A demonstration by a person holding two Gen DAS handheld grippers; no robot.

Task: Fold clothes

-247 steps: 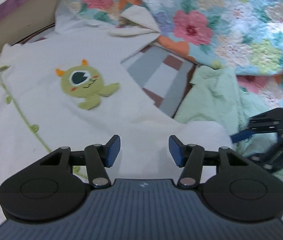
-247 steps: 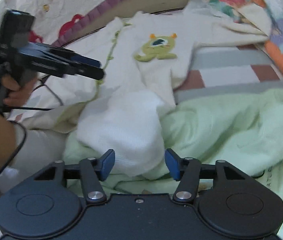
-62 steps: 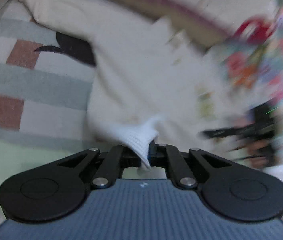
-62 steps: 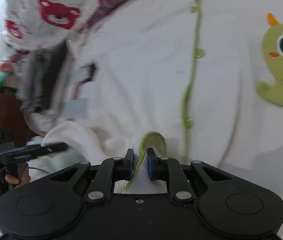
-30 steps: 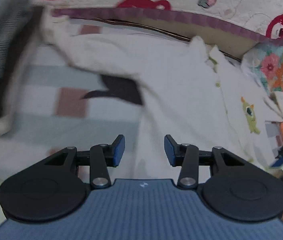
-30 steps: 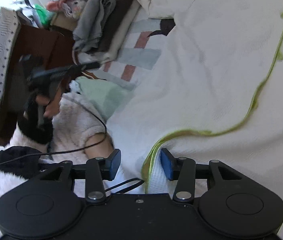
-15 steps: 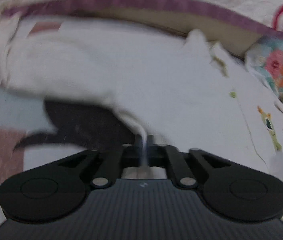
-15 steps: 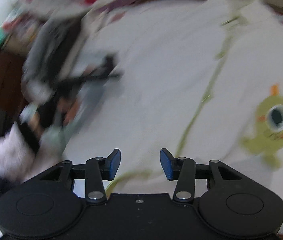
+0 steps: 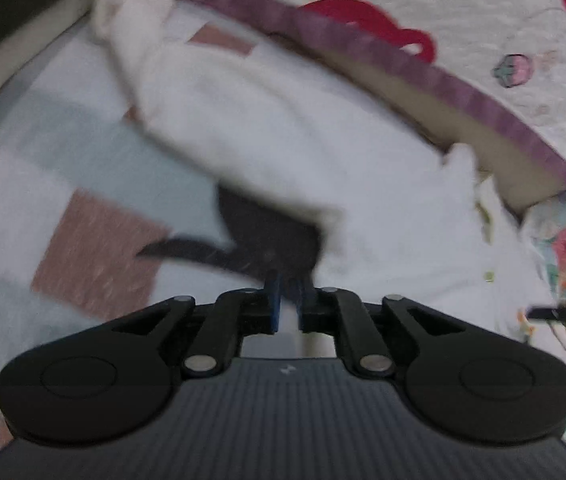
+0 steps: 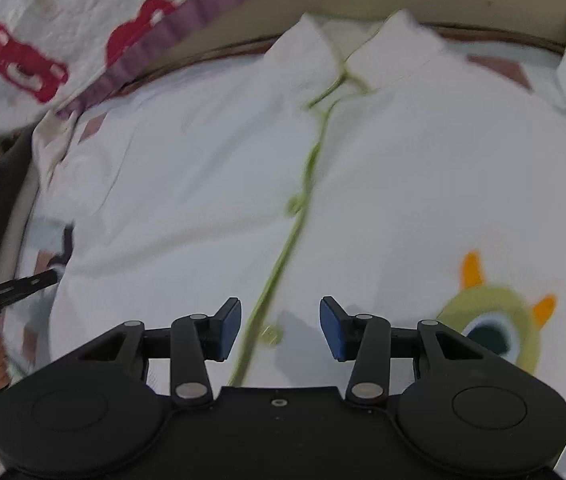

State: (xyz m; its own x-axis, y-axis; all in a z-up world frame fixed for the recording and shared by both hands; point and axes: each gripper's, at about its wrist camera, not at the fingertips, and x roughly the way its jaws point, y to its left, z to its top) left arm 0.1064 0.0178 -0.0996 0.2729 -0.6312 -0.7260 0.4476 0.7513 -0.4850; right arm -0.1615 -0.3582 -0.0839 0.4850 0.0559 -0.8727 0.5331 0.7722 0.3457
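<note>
One garment: white shirt (image 10: 383, 184), spread flat, filling the centre of the right wrist view; green placket (image 10: 303, 200) runs from upper centre to lower centre, its long axis. Right gripper (image 10: 280, 328), jaws wide and empty, hovers over the placket's lower end. Left gripper (image 9: 287, 308), jaws opening from near-closed, sits at the sleeve (image 9: 243, 136) edge; blur hides any pinch. Half a second ago, cloth was clamped there.

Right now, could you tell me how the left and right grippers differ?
The left gripper has jaws nearly together and opening, no cloth clearly between them; the right gripper has them wide apart. The left points at the sleeve of the white top, the right at its green button placket. Both have blue pads.
</note>
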